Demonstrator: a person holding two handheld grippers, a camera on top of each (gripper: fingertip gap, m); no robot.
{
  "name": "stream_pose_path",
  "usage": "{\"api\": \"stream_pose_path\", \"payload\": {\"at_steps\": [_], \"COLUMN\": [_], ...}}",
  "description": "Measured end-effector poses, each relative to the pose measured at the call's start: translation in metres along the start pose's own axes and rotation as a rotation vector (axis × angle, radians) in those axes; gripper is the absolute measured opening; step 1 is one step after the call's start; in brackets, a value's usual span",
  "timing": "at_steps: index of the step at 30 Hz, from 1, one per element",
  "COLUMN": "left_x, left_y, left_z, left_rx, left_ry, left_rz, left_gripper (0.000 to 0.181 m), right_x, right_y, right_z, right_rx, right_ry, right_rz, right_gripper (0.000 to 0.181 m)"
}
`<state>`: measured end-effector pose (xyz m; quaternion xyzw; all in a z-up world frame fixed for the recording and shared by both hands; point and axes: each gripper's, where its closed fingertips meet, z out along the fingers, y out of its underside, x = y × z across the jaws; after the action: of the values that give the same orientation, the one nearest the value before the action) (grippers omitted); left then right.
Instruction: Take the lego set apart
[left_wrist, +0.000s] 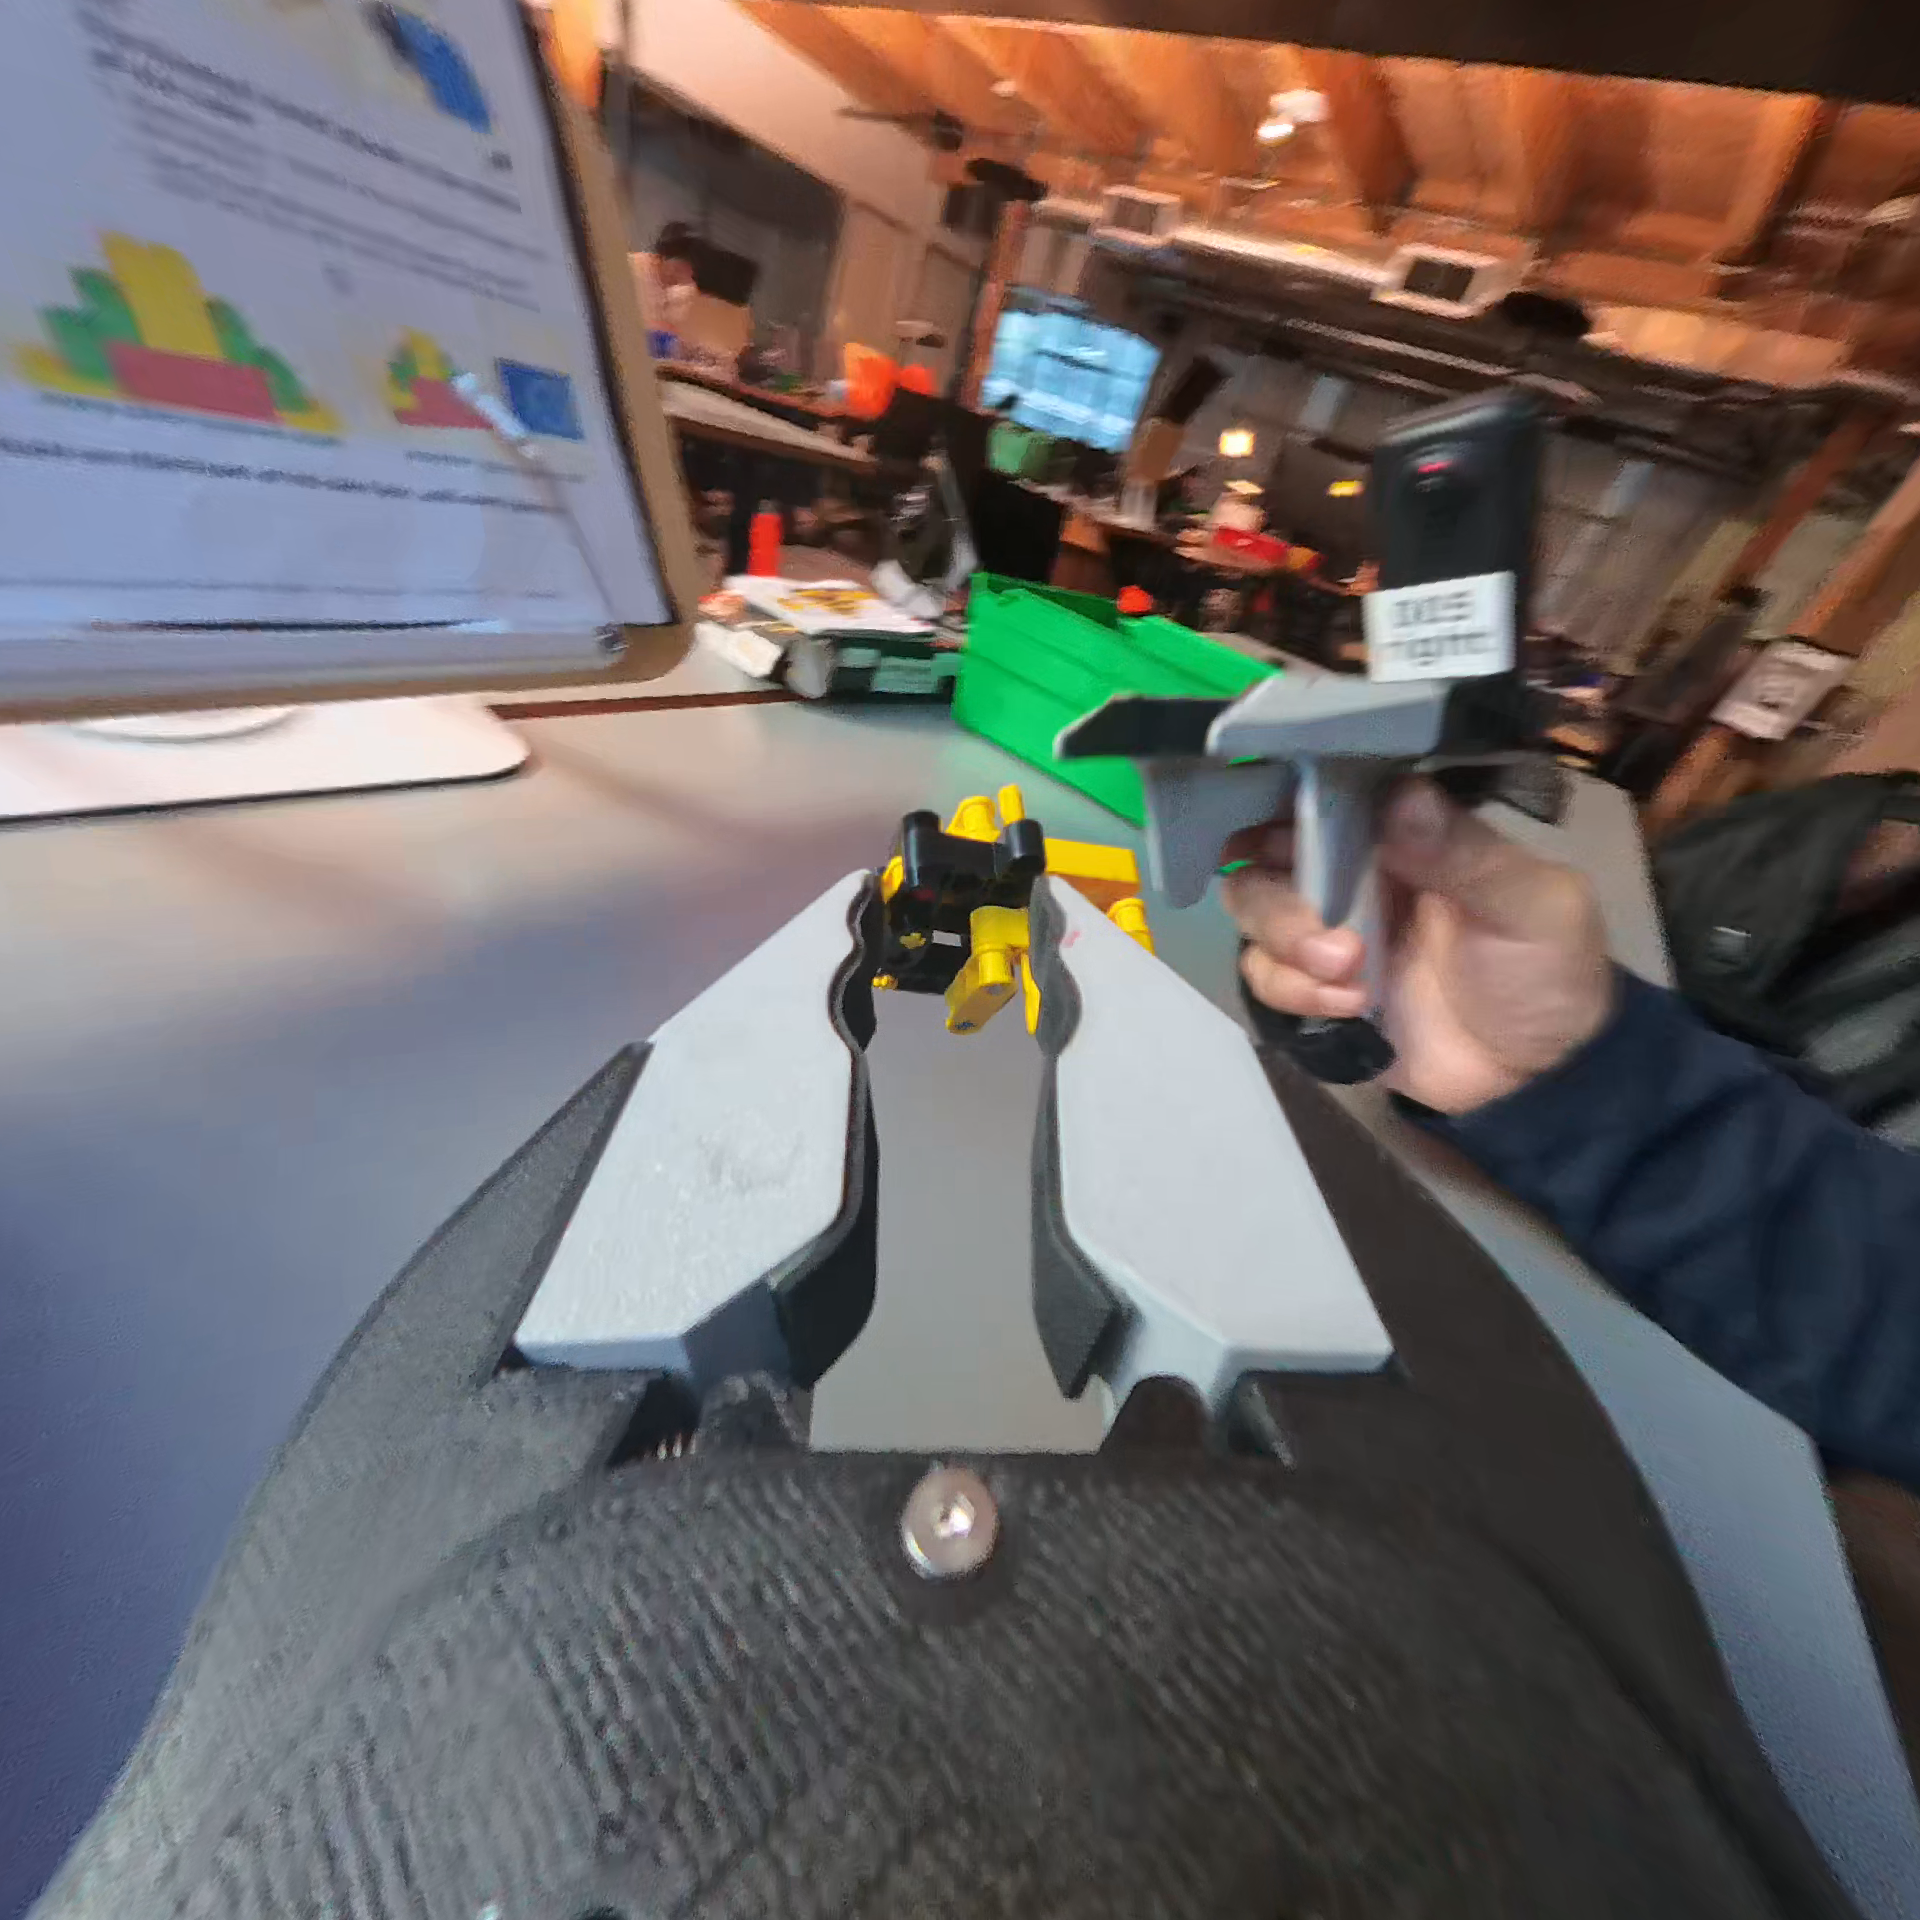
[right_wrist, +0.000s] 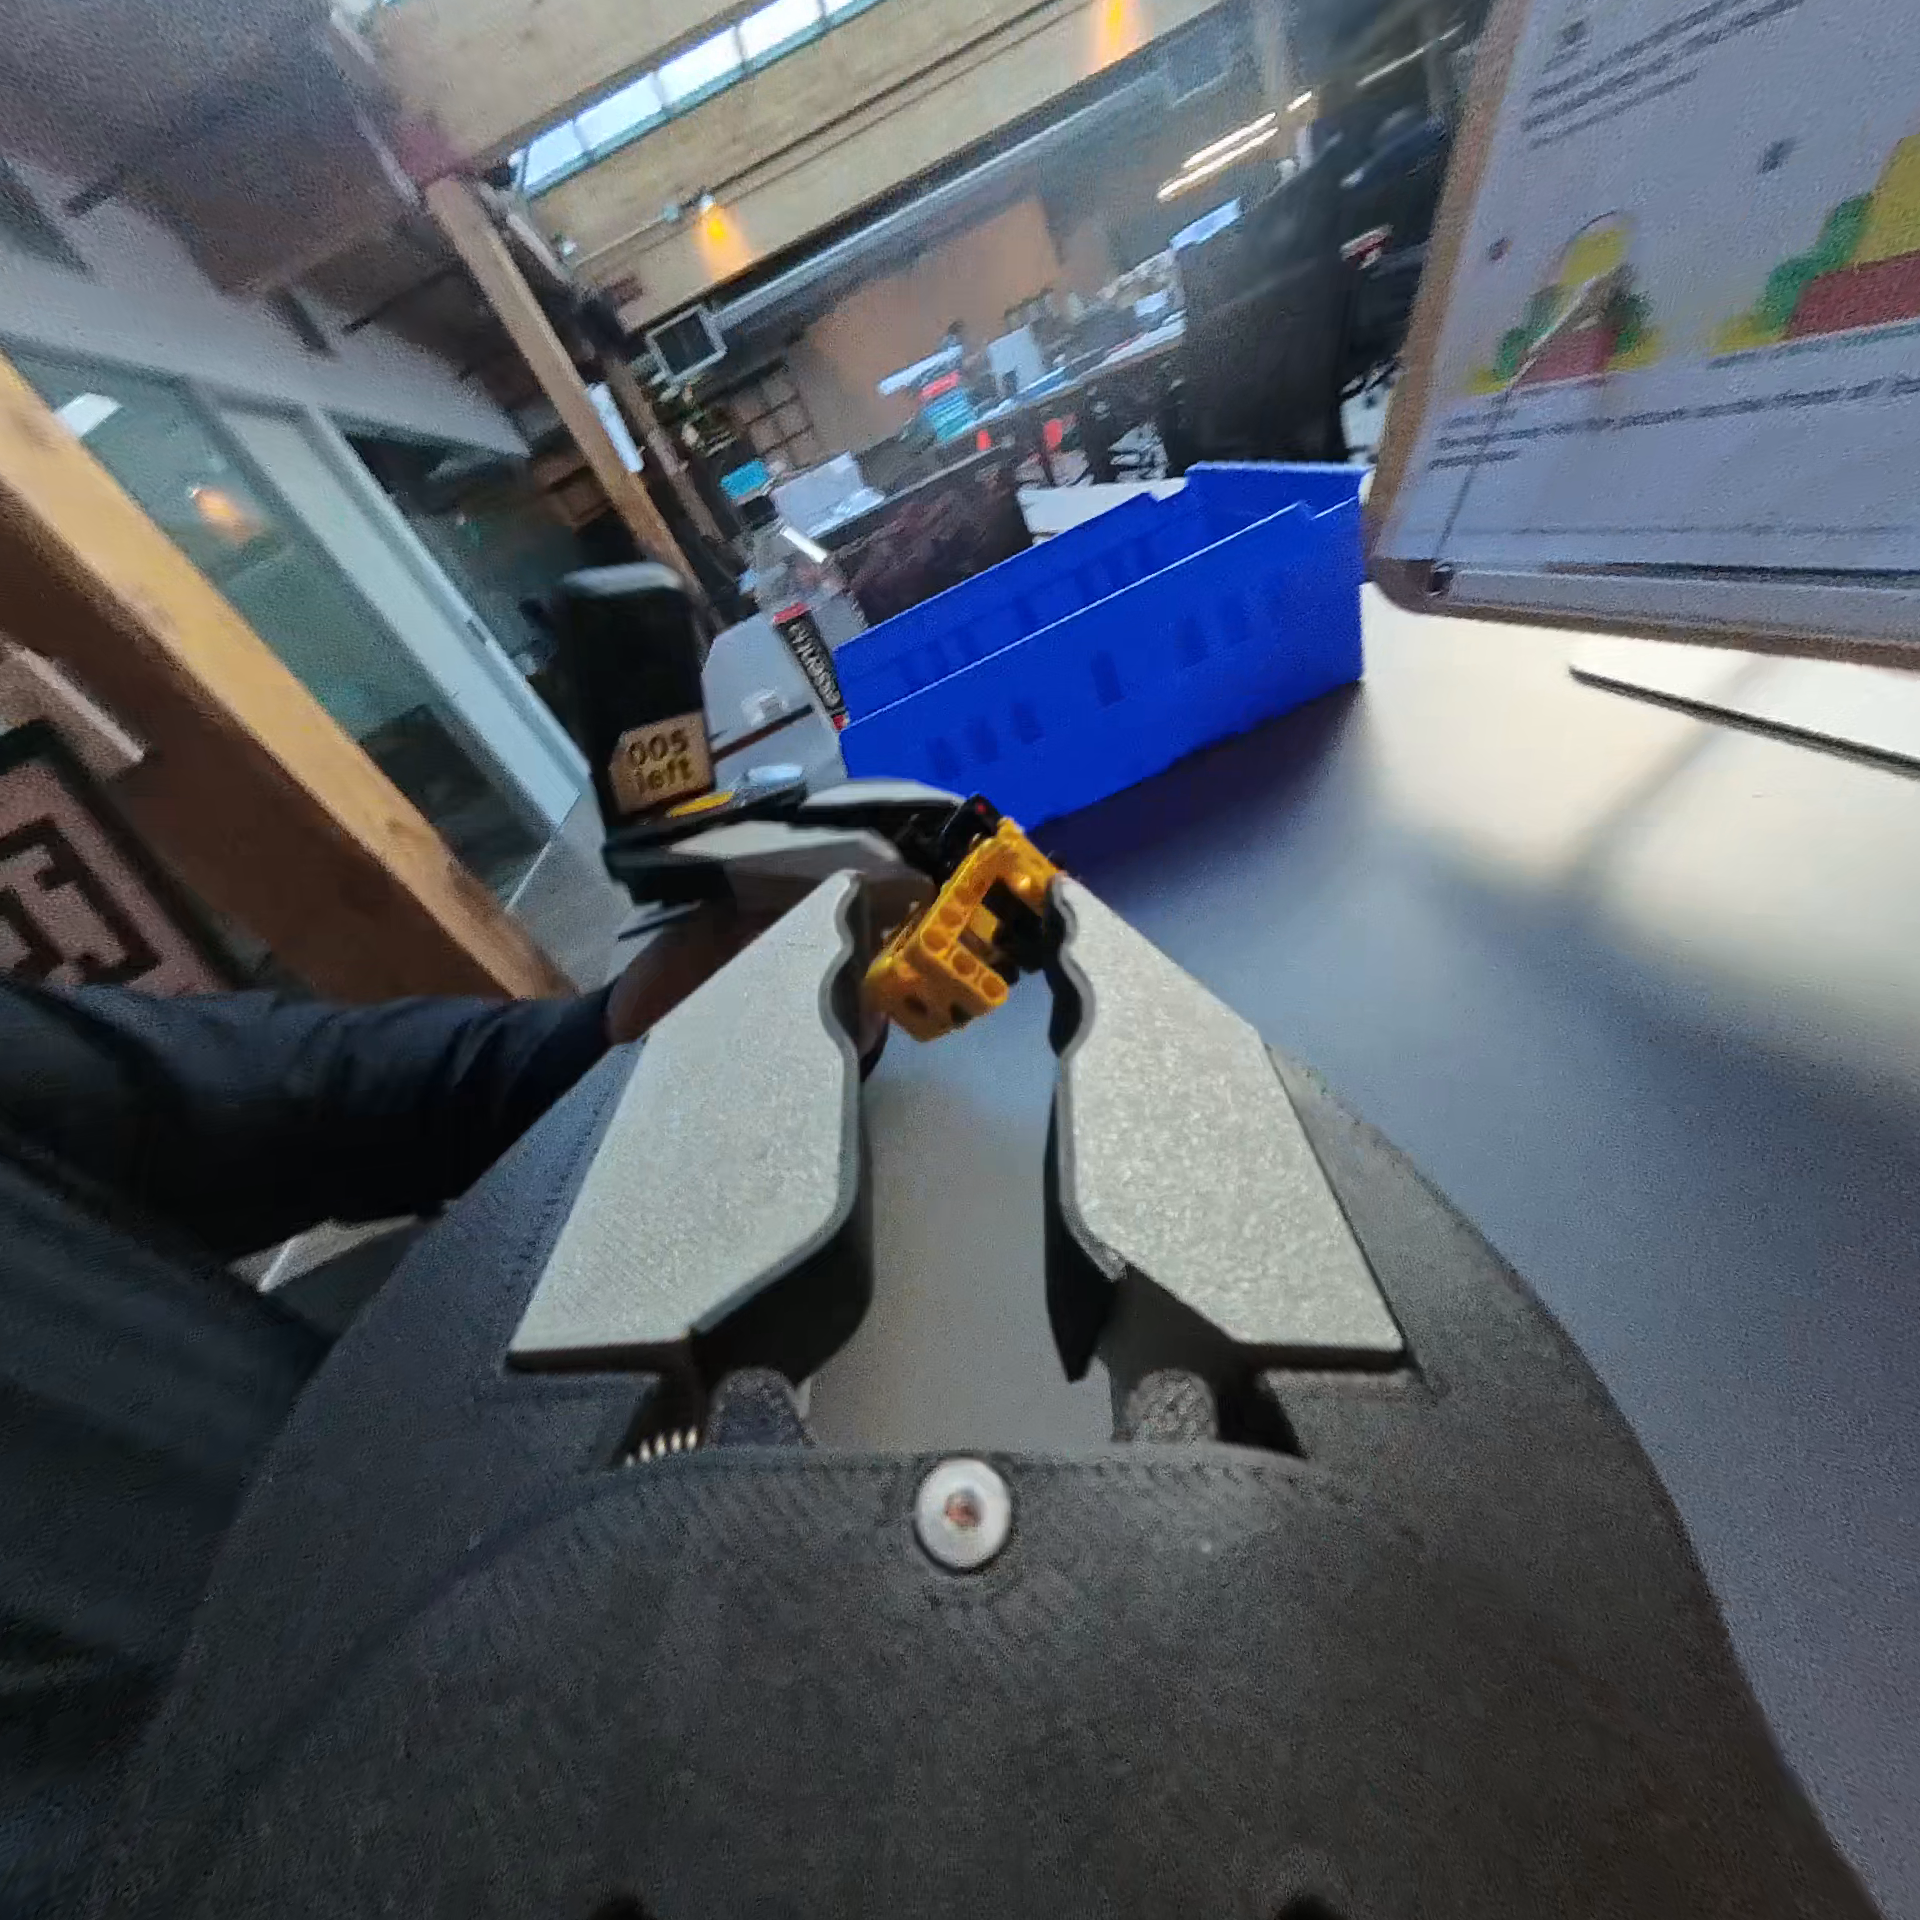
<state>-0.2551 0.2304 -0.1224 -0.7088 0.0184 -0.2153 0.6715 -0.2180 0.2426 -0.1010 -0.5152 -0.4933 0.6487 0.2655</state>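
The lego set (left_wrist: 961, 920) is a small black and yellow build held above the grey table (left_wrist: 416, 1039). My left gripper (left_wrist: 951, 925) is shut on its black end, with pins and yellow connectors showing between the fingertips. My right gripper (right_wrist: 951, 940) is closed around the yellow holed frame (right_wrist: 956, 935) of the same set, and both pads touch it. In the right wrist view the left gripper (right_wrist: 831, 831) comes in from the left and meets the set's black part (right_wrist: 961, 826). In the left wrist view the right gripper (left_wrist: 1153, 790) is at the right, held by a hand (left_wrist: 1455, 966).
A monitor (left_wrist: 291, 312) on a white stand is at the back left; it also shows in the right wrist view (right_wrist: 1683, 312). A green bin (left_wrist: 1060, 675) stands behind the set. A blue bin (right_wrist: 1101, 665) is on the table farther off. A dark bag (left_wrist: 1787, 914) lies at the right.
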Motion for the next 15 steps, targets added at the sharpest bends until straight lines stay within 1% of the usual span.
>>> {"api": "stream_pose_path", "payload": {"at_steps": [1,3,5,7,10,13,14,15], "left_x": [0.005,0.011,0.021,0.02,0.016,0.02,0.022,0.024], "left_y": [-0.002,0.0,0.003,0.009,0.012,0.018,0.018,0.02], "left_z": [-0.001,-0.002,-0.004,-0.004,-0.003,-0.001,0.0,0.002], "left_rx": [-0.007,-0.032,-0.058,-0.086,-0.099,-0.126,-0.122,-0.122], "left_ry": [0.045,0.092,0.153,0.158,0.162,0.195,0.204,0.215], "left_rz": [0.003,0.068,0.117,0.136,0.073,-0.022,-0.048,-0.071], "left_gripper": [0.026,0.026,0.026,0.026,0.026,0.026,0.026,0.026], "right_x": [-0.005,-0.006,-0.017,-0.018,-0.022,-0.015,-0.014,-0.015], "right_y": [0.008,0.02,0.031,0.043,0.05,0.053,0.053,0.054], "right_z": [-0.003,-0.01,-0.015,-0.017,-0.015,-0.01,-0.008,-0.007], "right_rx": [-0.044,-0.093,-0.127,-0.176,-0.195,-0.199,-0.198,-0.206], "right_ry": [-0.039,-0.045,-0.122,-0.139,-0.146,-0.072,-0.049,-0.038], "right_rz": [-0.016,-0.044,-0.033,-0.02,-0.07,-0.149,-0.183,-0.211], "right_gripper": [0.027,0.039,0.034,0.032,0.03,0.027,0.024,0.016]}}
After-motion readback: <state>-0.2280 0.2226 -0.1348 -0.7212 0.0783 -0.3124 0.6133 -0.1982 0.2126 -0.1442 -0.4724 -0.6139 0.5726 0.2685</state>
